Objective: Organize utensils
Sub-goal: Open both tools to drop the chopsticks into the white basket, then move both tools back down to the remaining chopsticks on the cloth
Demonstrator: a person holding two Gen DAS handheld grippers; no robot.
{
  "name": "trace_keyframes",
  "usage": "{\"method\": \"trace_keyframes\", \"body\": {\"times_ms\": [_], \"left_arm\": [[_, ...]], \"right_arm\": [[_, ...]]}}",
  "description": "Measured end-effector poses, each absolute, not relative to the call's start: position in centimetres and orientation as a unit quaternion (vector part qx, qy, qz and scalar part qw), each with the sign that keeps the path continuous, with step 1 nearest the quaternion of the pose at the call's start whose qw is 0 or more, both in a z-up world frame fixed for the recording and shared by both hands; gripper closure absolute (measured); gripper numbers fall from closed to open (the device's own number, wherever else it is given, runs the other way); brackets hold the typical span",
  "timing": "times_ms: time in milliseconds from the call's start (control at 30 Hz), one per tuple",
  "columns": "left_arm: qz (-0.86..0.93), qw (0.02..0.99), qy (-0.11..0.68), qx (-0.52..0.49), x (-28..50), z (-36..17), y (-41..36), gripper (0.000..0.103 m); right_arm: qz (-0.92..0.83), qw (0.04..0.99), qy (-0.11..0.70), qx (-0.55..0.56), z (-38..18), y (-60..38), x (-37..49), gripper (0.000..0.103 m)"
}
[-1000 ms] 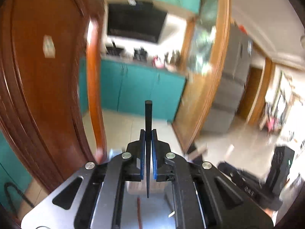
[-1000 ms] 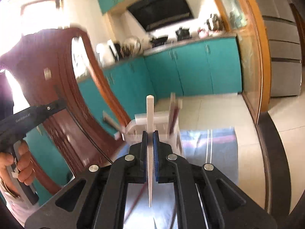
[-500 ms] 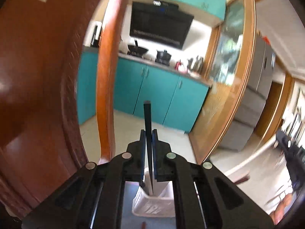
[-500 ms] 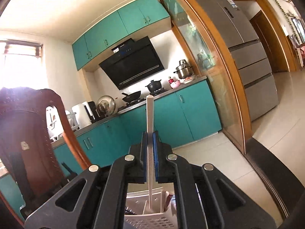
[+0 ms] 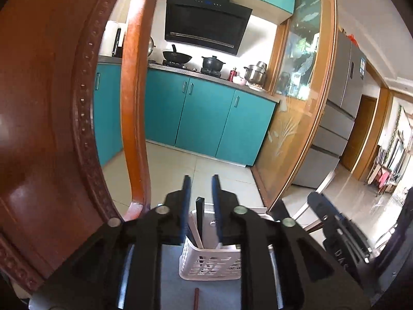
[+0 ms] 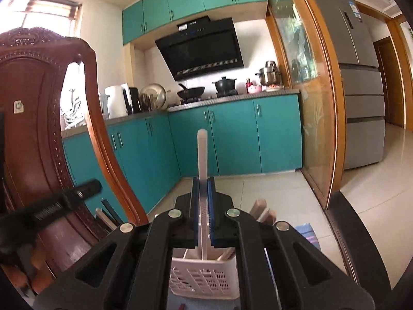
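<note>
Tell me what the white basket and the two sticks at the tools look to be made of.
White basket: moulded plastic, matte; its perforated lattice walls suggest so.
White stick clamped in the right tool: smooth, opaque, probably plastic or melamine.
Black stick standing in the basket between the left tool's opening jaws: dark, slightly glossy, plastic or lacquered wood; unclear.

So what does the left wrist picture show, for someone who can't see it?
The left tongs are opening just above a white basket, and a black stick stands in the basket between them, no longer pinched. A brown wooden chair back fills the left side, with teal kitchen cupboards behind.
</note>
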State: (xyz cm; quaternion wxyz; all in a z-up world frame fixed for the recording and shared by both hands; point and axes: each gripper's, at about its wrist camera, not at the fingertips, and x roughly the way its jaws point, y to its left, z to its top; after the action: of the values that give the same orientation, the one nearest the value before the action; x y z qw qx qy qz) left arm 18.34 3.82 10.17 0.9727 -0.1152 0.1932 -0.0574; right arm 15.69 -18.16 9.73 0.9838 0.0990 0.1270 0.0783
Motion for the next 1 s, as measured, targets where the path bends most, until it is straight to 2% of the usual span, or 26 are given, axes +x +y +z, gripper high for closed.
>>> {"method": "trace_keyframes", "body": {"times_ms": [100,167,233,300,500,633,867,1000], "left_arm": [[-0.060,0.973,0.190,-0.119,17.3,10.2,4.3,0.078],[-0.058,0.974,0.185,-0.115,16.5,10.1,4.4,0.074],[-0.049,0.978,0.178,-0.102,15.7,10.0,4.4,0.073],[-0.033,0.982,0.171,-0.078,15.0,9.6,4.0,0.073],[-0.003,0.977,0.209,-0.034,13.4,7.4,3.6,0.073],[0.004,0.971,0.239,-0.009,12.8,5.4,3.4,0.073],[-0.002,0.960,0.282,0.003,13.7,3.2,2.6,0.069],[-0.006,0.956,0.292,0.013,14.2,2.7,2.0,0.069]], "right_arm": [[0.079,0.984,0.126,0.098,9.9,-18.3,15.2,0.089],[0.082,0.984,0.123,0.100,10.4,-18.7,14.5,0.082],[0.091,0.983,0.114,0.110,10.9,-19.1,13.4,0.070],[0.104,0.983,0.096,0.115,11.7,-19.8,11.5,0.065],[0.158,0.977,0.103,0.099,11.9,-21.2,7.6,0.064],[0.173,0.966,0.173,0.089,8.0,-21.7,7.2,0.064],[0.099,0.916,0.388,0.017,-1.4,-18.9,12.1,0.065],[0.079,0.880,0.468,0.011,-6.1,-18.3,14.5,0.065]]}}
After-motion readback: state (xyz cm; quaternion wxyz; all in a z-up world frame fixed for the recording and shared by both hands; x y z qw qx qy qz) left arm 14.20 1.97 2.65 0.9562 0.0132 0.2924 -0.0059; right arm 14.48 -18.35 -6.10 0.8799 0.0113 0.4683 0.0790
